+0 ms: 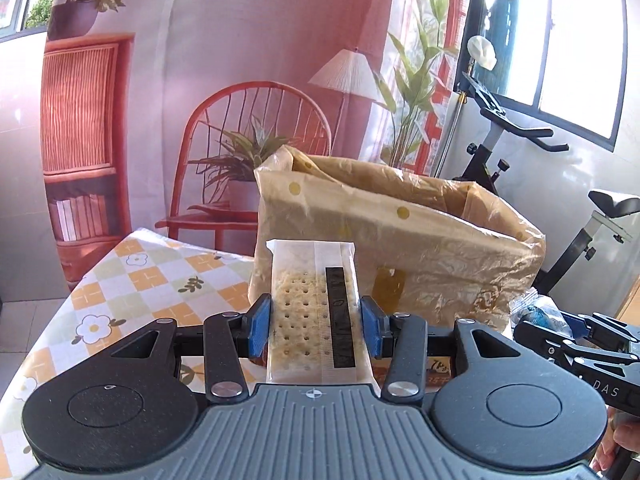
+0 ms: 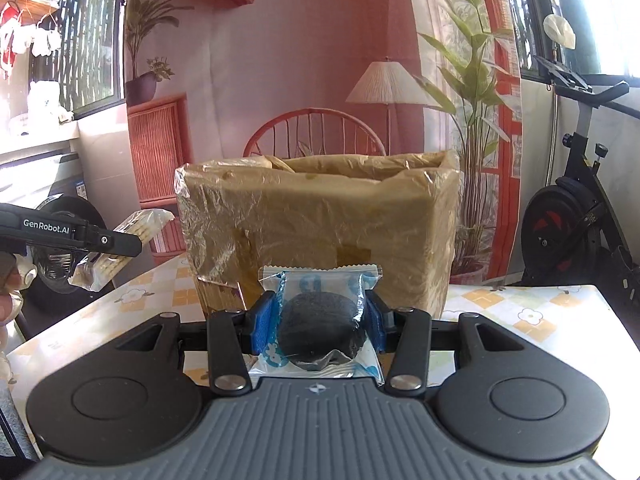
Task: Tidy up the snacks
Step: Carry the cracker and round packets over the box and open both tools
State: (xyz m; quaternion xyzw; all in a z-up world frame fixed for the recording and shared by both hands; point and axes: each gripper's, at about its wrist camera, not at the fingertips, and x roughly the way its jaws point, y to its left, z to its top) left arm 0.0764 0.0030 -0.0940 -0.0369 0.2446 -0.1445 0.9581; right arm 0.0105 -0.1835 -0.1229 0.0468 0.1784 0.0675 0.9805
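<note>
Between the left tongs (image 1: 316, 322) sits a gripped cracker pack (image 1: 312, 304); the right tongs (image 2: 320, 320) clamp a dark cookie packet (image 2: 322, 328)

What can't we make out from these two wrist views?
- Inside of the plastic-lined box: both views sit below its rim, so its walls hide any contents.
- Table behind the box: blocked by the box in both views.
- Print on the cracker pack: left wrist view, dark label too blurred to read.
- Near end of the cookie pack: right wrist view, hidden by the gripper body.
</note>
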